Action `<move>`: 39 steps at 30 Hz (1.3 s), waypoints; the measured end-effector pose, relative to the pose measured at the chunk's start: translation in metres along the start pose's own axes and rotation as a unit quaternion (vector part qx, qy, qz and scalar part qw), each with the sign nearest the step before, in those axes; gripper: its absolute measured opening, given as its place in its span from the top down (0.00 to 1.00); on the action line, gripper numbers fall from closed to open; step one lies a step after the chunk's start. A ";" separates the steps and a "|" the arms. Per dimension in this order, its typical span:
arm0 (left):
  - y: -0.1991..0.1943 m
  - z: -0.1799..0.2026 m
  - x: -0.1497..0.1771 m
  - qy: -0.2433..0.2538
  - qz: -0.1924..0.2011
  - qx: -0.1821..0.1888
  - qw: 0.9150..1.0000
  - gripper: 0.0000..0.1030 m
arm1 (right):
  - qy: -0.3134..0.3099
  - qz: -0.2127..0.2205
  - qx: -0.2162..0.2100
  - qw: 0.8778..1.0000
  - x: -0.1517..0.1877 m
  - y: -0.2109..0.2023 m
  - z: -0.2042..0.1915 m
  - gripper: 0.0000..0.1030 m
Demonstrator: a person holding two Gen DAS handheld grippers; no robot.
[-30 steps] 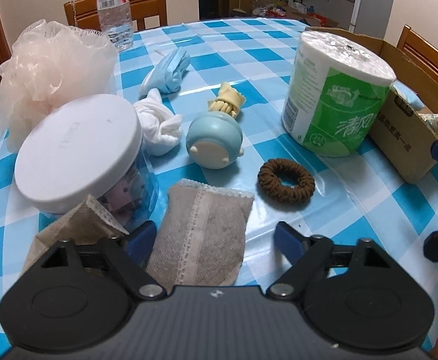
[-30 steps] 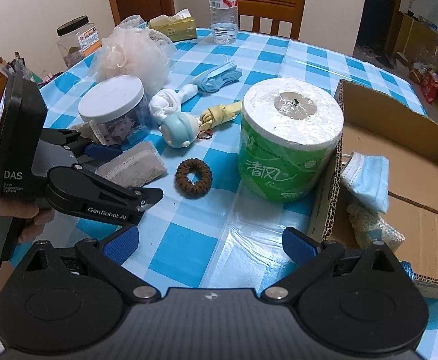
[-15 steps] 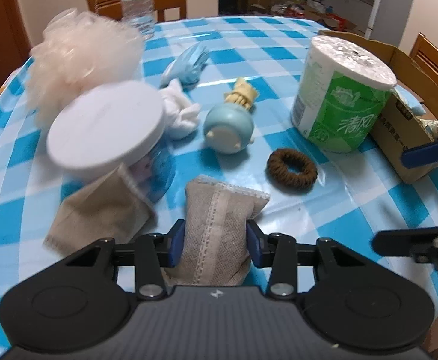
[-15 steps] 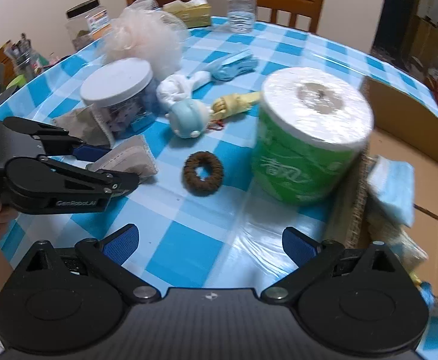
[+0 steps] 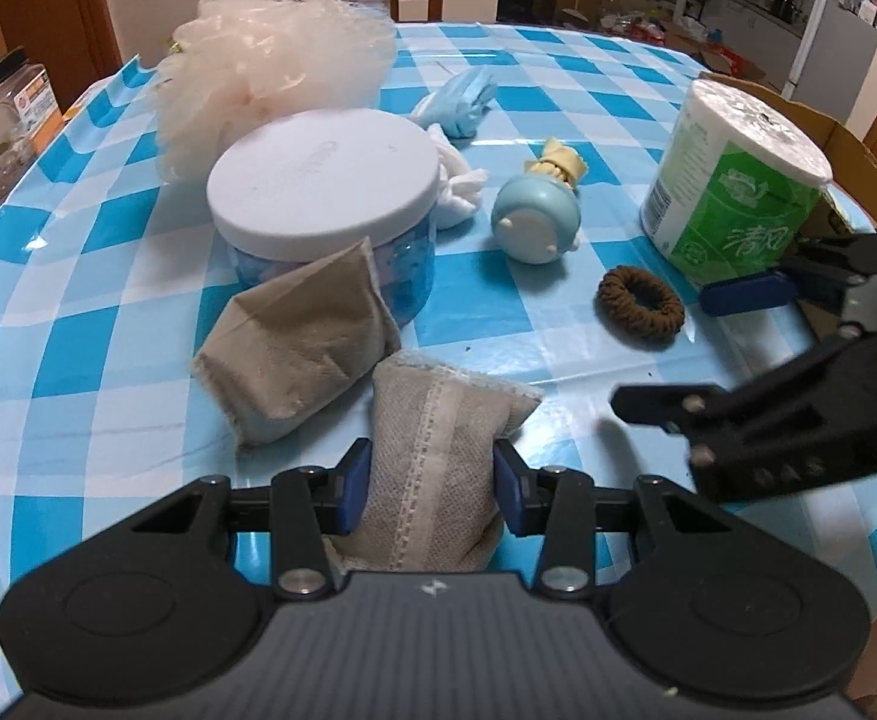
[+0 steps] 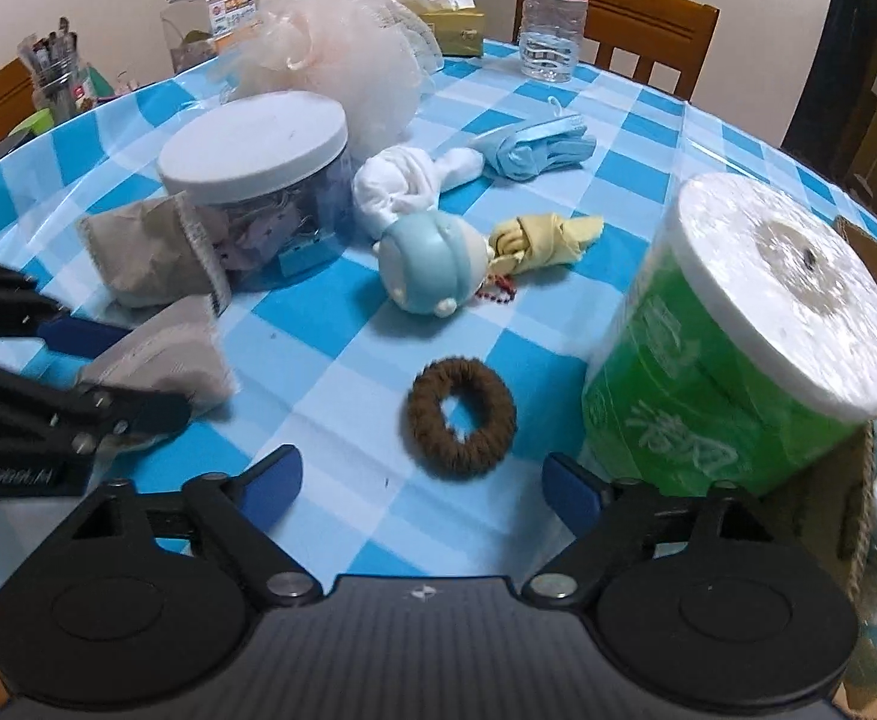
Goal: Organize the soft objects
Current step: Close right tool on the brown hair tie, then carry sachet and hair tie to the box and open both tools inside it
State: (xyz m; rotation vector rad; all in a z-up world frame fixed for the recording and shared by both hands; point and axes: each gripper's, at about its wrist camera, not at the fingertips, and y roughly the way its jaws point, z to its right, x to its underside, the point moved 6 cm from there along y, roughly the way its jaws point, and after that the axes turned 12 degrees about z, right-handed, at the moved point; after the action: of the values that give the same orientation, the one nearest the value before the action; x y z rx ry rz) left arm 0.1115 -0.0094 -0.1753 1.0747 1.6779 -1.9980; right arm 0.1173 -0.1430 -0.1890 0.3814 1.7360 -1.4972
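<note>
My left gripper (image 5: 432, 492) is shut on a grey mesh sachet (image 5: 438, 450), its blue pads squeezing both sides; the same sachet (image 6: 162, 354) shows in the right wrist view. A second beige sachet (image 5: 294, 342) leans on the white-lidded jar (image 5: 324, 186). My right gripper (image 6: 420, 486) hovers just short of a brown hair scrunchie (image 6: 462, 414). Its jaws are closing, with nothing between them. The scrunchie (image 5: 639, 306) lies flat on the checked cloth. Behind it lie a blue round toy (image 6: 432, 270), a white sock (image 6: 402, 186), a yellow knotted cloth (image 6: 546, 240) and a blue glove (image 6: 534, 147).
A green-wrapped toilet roll (image 6: 738, 330) stands at right against a cardboard box (image 6: 876, 264) holding a blue mask. A pink bath pouf (image 6: 330, 60), a water bottle (image 6: 552, 12) and a pen jar (image 6: 57, 84) stand farther back. Wooden chairs ring the table.
The left gripper has shut on the grey sachet and drawn back from the jar. The right gripper came down and forward toward the scrunchie, and its jaws have narrowed.
</note>
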 end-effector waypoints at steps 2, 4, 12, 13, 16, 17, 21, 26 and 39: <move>0.000 -0.001 0.000 -0.003 0.001 -0.001 1.000 0.58 | 0.000 0.003 0.000 1.000 -0.002 0.004 0.000 0.18; 0.000 -0.001 0.000 -0.003 0.002 -0.002 1.000 0.58 | -0.001 0.007 0.004 1.000 -0.005 0.007 0.000 0.19; 0.002 -0.003 0.000 -0.010 0.001 -0.002 1.000 0.54 | 0.000 0.010 -0.002 1.000 -0.009 0.012 -0.001 0.32; 0.003 -0.003 0.000 -0.010 0.002 -0.001 1.000 0.54 | 0.000 0.011 -0.001 1.000 -0.010 0.013 -0.001 0.32; 0.003 -0.002 0.000 -0.007 0.004 -0.002 1.000 0.54 | 0.000 0.012 0.004 1.000 -0.011 0.015 0.000 0.32; 0.003 -0.002 0.000 -0.008 0.004 -0.002 1.000 0.54 | 0.001 0.012 0.007 1.000 -0.012 0.016 0.001 0.32; 0.003 -0.002 0.000 -0.007 0.005 -0.001 1.000 0.57 | 0.007 0.012 0.010 1.000 -0.015 0.017 0.003 0.51; 0.001 -0.002 -0.001 -0.004 0.005 0.002 1.000 0.64 | 0.012 0.005 0.016 1.000 -0.014 0.014 0.004 0.58; -0.022 -0.004 -0.010 0.029 -0.016 0.025 0.999 0.74 | -0.009 0.003 -0.008 1.000 -0.021 -0.027 -0.003 0.59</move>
State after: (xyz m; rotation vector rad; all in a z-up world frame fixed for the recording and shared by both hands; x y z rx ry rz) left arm 0.1053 -0.0018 -0.1529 1.1413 1.6926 -2.0564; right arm 0.1116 -0.1416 -0.1548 0.3651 1.7297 -1.4777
